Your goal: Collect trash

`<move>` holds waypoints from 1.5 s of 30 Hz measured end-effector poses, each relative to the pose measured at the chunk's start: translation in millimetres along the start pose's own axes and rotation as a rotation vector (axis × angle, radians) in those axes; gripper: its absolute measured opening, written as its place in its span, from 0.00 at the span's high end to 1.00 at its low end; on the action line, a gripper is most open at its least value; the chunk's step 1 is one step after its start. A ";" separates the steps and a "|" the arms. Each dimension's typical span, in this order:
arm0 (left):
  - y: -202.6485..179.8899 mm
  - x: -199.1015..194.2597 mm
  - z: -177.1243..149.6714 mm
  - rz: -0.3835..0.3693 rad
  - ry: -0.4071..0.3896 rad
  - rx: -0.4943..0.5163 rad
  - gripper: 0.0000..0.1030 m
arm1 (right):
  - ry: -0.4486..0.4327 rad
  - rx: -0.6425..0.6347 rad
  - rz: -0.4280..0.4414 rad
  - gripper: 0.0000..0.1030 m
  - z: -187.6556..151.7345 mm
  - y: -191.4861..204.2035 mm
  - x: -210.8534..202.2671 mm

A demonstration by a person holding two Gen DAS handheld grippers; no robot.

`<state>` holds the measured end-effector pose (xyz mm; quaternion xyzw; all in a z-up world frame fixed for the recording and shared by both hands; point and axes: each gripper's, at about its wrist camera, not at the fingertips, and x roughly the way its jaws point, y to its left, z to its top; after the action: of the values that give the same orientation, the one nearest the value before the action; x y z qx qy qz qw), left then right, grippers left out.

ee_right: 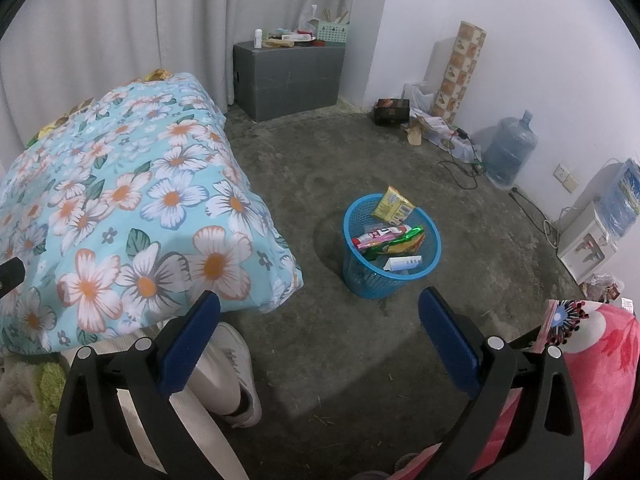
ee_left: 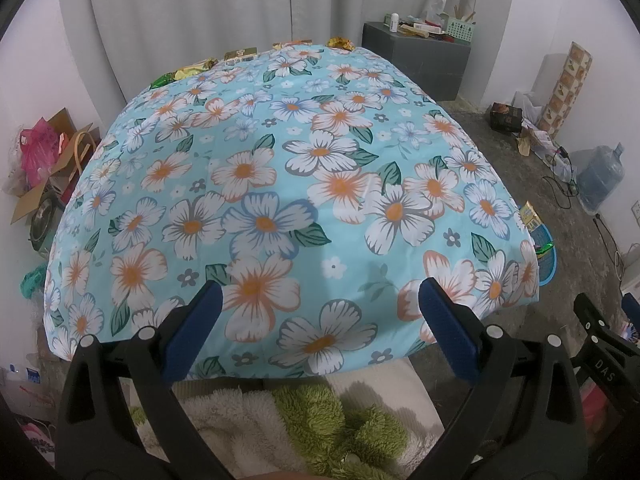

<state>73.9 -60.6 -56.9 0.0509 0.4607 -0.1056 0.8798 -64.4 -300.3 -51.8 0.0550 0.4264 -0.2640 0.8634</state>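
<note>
Left tool [ee_left: 316, 312] spread wide, empty, over the floral bed [ee_left: 280, 184]. Right tool [ee_right: 320, 320] likewise agape, empty, above the floor. Wrappers [ee_left: 240, 55], perhaps five, along the bed's far edge; more in the blue basket [ee_right: 362, 276].

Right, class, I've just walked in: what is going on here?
A person holds two grippers, both open and empty. The left gripper hovers over the floral cover, where wrappers remain along its far edge. The right gripper points toward the blue basket on the floor, which already holds several wrappers.
</note>
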 end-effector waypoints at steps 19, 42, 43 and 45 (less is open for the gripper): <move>0.3 -0.4 -1.3 0.000 0.002 0.002 0.09 | -0.001 0.001 0.002 0.06 -1.1 -1.4 -0.7; 0.9 -1.6 -1.4 0.000 -0.001 0.001 0.09 | -0.002 0.001 0.011 0.06 3.5 8.9 -0.6; 1.0 -1.5 -1.2 0.000 -0.001 0.001 0.09 | -0.002 0.001 0.011 0.06 2.4 6.2 -0.6; 0.2 -1.4 -0.3 0.000 0.001 0.001 0.09 | -0.002 0.001 0.012 0.06 3.0 6.6 -0.2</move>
<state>72.8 -60.1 -55.9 0.0515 0.4608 -0.1058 0.8796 -59.0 -295.6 -50.6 0.0577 0.4249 -0.2590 0.8655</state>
